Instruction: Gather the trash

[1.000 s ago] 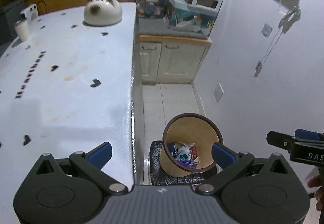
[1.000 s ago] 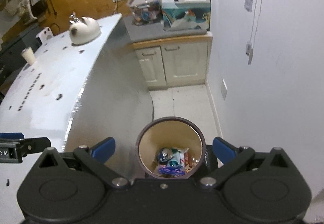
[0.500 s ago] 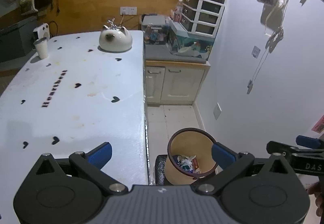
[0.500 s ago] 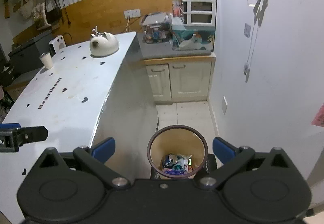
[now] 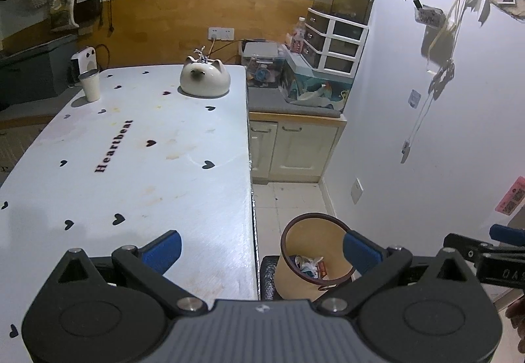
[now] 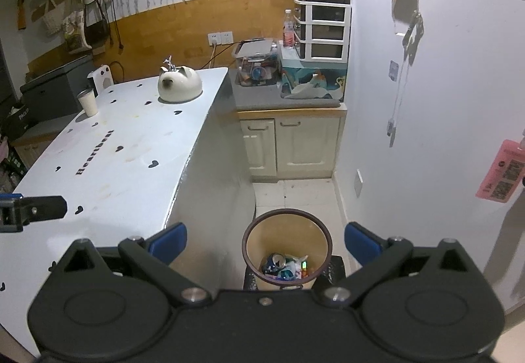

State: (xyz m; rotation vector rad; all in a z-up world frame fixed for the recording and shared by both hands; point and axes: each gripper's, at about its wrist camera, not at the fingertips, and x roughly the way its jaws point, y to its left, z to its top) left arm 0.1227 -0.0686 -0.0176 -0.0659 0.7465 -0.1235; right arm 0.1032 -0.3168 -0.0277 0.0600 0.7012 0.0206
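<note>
Left tongs (image 5: 261, 246) and right tongs (image 6: 265, 240) both spread apart, empty. Trash (image 6: 284, 266) sits in the bin (image 6: 286, 215) on the floor right of the table (image 5: 137, 166), near end. Table shows only a cup (image 5: 90, 85) far left; check it, approach upright.

The waste bin (image 5: 315, 259) base is hidden behind the left gripper (image 5: 262, 248) body at 6 o'clock. The bin contents (image 6: 285, 266) are too small to identify, apart from one can. The right gripper (image 5: 485, 251) is cut off at 3 o'clock. A pink label (image 6: 500, 171) carries print too small to read.
</note>
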